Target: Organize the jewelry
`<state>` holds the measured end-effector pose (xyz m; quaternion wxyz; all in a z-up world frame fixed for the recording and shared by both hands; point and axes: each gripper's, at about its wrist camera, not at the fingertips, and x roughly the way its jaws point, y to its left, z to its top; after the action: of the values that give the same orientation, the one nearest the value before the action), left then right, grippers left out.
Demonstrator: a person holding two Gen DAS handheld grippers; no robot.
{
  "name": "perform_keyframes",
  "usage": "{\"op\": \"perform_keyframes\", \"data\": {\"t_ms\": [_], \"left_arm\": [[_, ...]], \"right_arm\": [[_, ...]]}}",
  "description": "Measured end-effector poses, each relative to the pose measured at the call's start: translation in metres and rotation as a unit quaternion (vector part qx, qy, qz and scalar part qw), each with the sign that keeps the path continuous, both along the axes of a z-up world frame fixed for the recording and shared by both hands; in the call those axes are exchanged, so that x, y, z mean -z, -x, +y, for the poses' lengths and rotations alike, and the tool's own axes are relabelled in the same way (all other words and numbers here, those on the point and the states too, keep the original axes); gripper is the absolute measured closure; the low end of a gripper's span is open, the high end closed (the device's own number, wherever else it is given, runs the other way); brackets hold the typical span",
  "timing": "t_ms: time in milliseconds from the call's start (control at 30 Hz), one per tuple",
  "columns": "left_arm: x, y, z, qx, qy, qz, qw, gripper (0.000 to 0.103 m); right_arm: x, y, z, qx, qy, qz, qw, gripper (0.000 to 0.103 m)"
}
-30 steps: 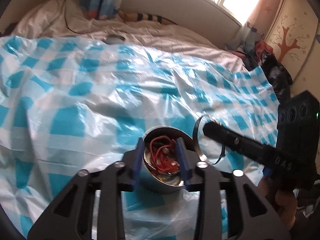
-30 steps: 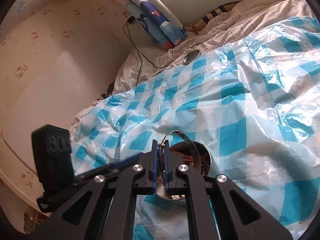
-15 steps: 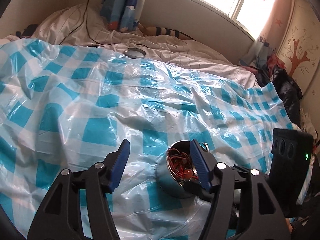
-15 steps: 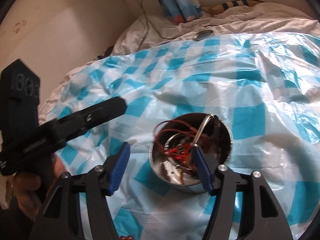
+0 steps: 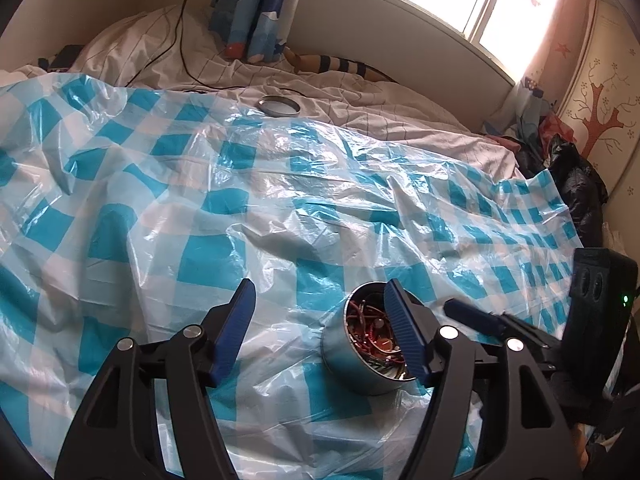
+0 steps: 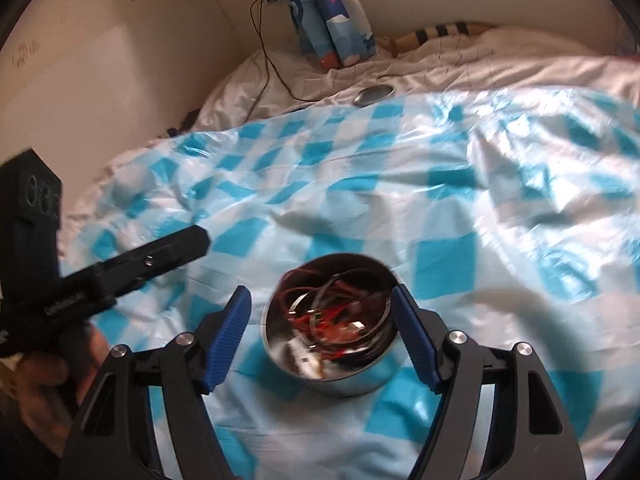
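A round metal tin (image 6: 332,376) stands on the blue-checked plastic sheet (image 6: 460,184). It holds tangled red cords (image 6: 328,320) and a silver bangle (image 6: 382,318). My right gripper (image 6: 320,292) hovers over the tin with its jaws opening; its blue pads stand on either side of the rim and touch nothing. In the left wrist view the tin (image 5: 352,360) sits partly behind the right finger of my left gripper (image 5: 318,286). That gripper's jaws are opening too, with only plastic sheet between the pads. A finger (image 5: 472,316) of the right gripper reaches in from the right.
The tin's lid (image 5: 279,106) lies far back on the white bedsheet (image 5: 360,100). A black cable (image 5: 180,40) and a rolled blue-patterned cloth (image 5: 256,8) are by the headboard. Dark bags (image 5: 576,184) are piled at the bed's right edge. A hand (image 6: 52,372) holds the left gripper.
The right gripper, shut on the bangle above the tin, has opened, and the bangle now lies inside. The left gripper let go of the tin, opened wide and drew back to the left.
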<state>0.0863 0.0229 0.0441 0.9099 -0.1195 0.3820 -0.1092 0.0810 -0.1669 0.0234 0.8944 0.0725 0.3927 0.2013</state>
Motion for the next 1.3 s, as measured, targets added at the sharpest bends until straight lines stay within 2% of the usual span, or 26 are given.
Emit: {"op": "perform_keyframes", "data": {"t_ms": [100,300,433,600,667,800,900,967,1167,1200,1233,1267,1300], "left_arm": [[0.001,0.0,0.003,-0.005,0.004,0.003,1.0,0.038],[0.004,0.0,0.004,-0.004,-0.001,0.007,1.0,0.037],[0.005,0.0,0.004,-0.002,-0.004,0.009,0.9999,0.036],[0.002,0.009,-0.004,0.01,-0.03,0.0,0.9995,0.034],[0.002,0.015,-0.009,0.018,-0.042,-0.004,0.9989,0.033],[0.005,0.034,-0.019,0.053,-0.051,0.004,0.9973,0.033],[0.015,0.06,-0.028,0.091,-0.061,0.015,0.9939,0.033],[0.026,0.083,-0.035,0.113,-0.081,0.023,0.99,0.032],[0.044,0.129,-0.044,0.163,-0.112,0.035,0.9796,0.032],[0.045,0.132,-0.043,0.163,-0.117,0.036,0.979,0.032],[0.045,0.134,-0.041,0.161,-0.122,0.037,0.9787,0.032],[0.046,0.137,-0.036,0.157,-0.125,0.039,0.9789,0.032],[0.046,0.138,-0.032,0.154,-0.125,0.039,0.9794,0.032]], "right_arm": [[0.006,-0.004,0.023,-0.015,0.071,-0.014,0.997,0.031],[0.03,-0.023,0.05,-0.016,0.201,-0.013,0.979,0.03],[0.026,-0.024,0.04,-0.002,0.207,-0.014,0.978,0.03],[-0.009,-0.002,0.012,0.022,0.165,-0.036,0.985,0.029],[-0.016,0.013,-0.001,0.024,0.143,-0.03,0.989,0.029],[-0.011,0.063,-0.04,0.022,0.04,0.018,0.999,0.029],[0.007,0.099,-0.065,0.035,-0.013,0.065,0.997,0.029],[0.013,0.116,-0.074,0.043,-0.044,0.084,0.995,0.029],[0.019,0.151,-0.059,0.011,-0.062,0.091,0.994,0.032],[0.023,0.153,-0.053,0.0,-0.071,0.102,0.992,0.04],[0.027,0.154,-0.049,-0.007,-0.071,0.108,0.992,0.044],[0.029,0.155,-0.044,-0.009,-0.064,0.108,0.992,0.046],[0.03,0.155,-0.037,-0.014,-0.049,0.105,0.993,0.054]]}}
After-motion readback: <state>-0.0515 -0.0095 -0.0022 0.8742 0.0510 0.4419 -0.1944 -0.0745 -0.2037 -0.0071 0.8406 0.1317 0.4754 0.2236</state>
